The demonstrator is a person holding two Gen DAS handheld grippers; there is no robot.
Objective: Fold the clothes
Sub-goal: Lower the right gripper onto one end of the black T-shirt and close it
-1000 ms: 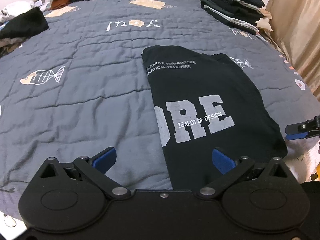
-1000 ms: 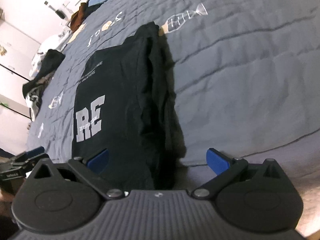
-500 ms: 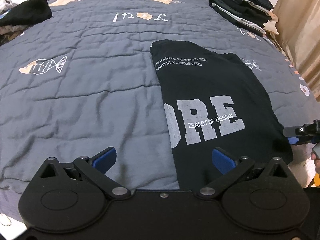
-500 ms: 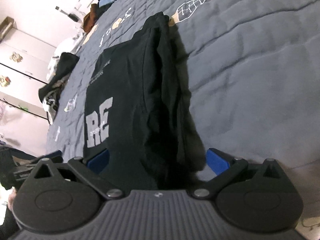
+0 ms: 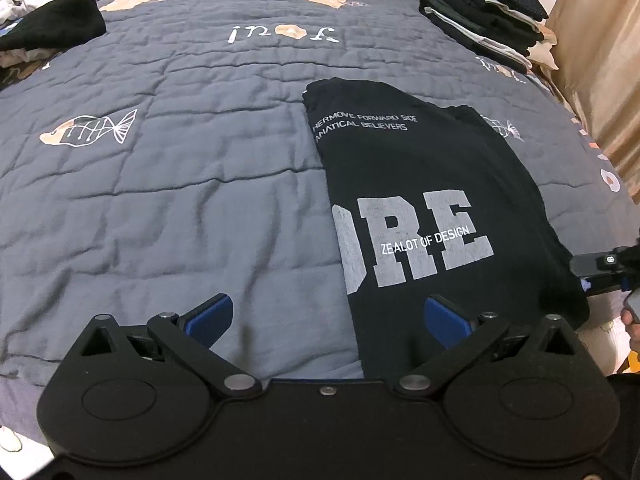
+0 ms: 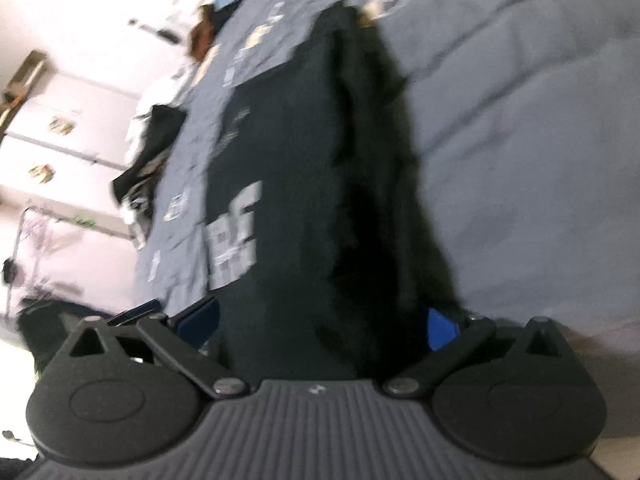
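Broadly, a bed [image 5: 180,184] under a grey quilt printed with fish fills the left wrist view. On it, from the centre toward 3 o'clock, a black T-shirt [image 5: 424,184] lies folded lengthwise into a long strip, its grey block letters facing up. At 1 o'clock a stack of folded clothes [image 5: 484,20] sits near the bed's far corner. The left hand-held gripper [image 5: 328,316] hovers with its jaws spread wide, holding nothing, at the shirt's near left edge. The right hand-held gripper [image 6: 318,322], in a blurred view, is likewise wide apart, astride the shirt's near end.
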